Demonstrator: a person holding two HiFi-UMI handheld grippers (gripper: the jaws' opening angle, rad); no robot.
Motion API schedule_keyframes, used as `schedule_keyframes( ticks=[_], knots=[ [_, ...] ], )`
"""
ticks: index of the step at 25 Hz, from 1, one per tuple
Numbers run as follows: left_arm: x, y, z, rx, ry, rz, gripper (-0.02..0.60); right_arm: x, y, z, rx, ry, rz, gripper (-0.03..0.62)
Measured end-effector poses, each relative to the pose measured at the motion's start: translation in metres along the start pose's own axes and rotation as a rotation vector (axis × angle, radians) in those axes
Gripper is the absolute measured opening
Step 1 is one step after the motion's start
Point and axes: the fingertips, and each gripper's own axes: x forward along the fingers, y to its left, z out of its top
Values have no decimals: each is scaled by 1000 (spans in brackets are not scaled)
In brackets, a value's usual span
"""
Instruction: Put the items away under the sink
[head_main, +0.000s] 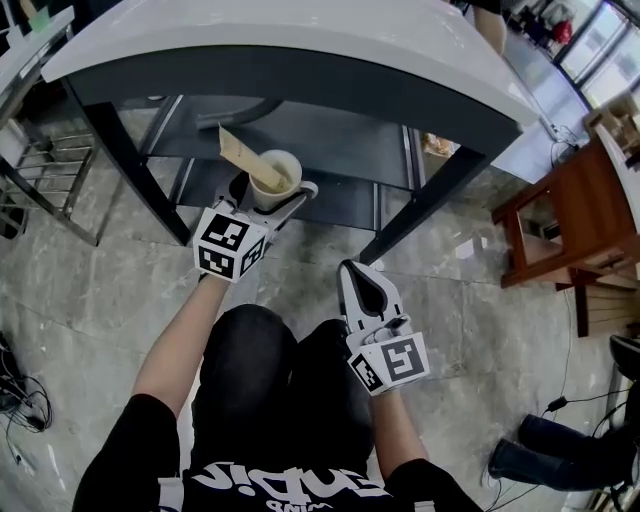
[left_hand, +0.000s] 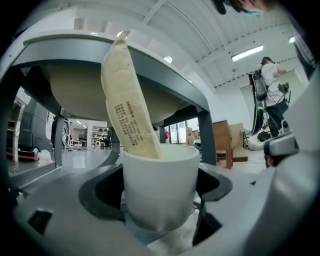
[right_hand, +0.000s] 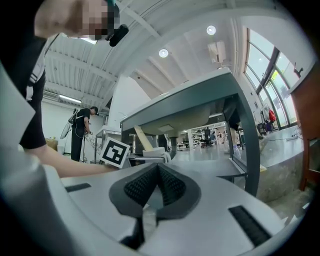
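Note:
A white cup (head_main: 277, 178) with a long tan packet (head_main: 250, 157) leaning out of it sits between the jaws of my left gripper (head_main: 275, 192), which is shut on the cup. The cup hangs just in front of the dark lower shelf (head_main: 350, 150) under the grey sink counter (head_main: 300, 40). In the left gripper view the cup (left_hand: 159, 185) fills the middle of my left gripper (left_hand: 160, 202), the packet (left_hand: 129, 100) rising towards the sink's basin (left_hand: 70, 95). My right gripper (head_main: 365, 288) (right_hand: 159, 186) is shut and empty, low over the floor beside my knee.
Two slanted dark legs (head_main: 430, 195) frame the shelf opening. A metal rack (head_main: 40, 165) stands at the left and a wooden stool (head_main: 575, 220) at the right. Cables (head_main: 20, 400) lie on the tiled floor; another person's shoes (head_main: 560, 450) are at lower right.

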Motion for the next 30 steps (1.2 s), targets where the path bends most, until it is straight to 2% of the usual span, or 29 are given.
schedule_keyframes(
  ticks=[17, 30],
  knots=[
    [74, 47, -31, -2, 67, 93, 445, 1, 1, -8, -4, 25, -11, 18],
    [101, 59, -29, -72, 11, 116, 445, 0, -1, -19, -5, 56, -22, 18]
  ],
)
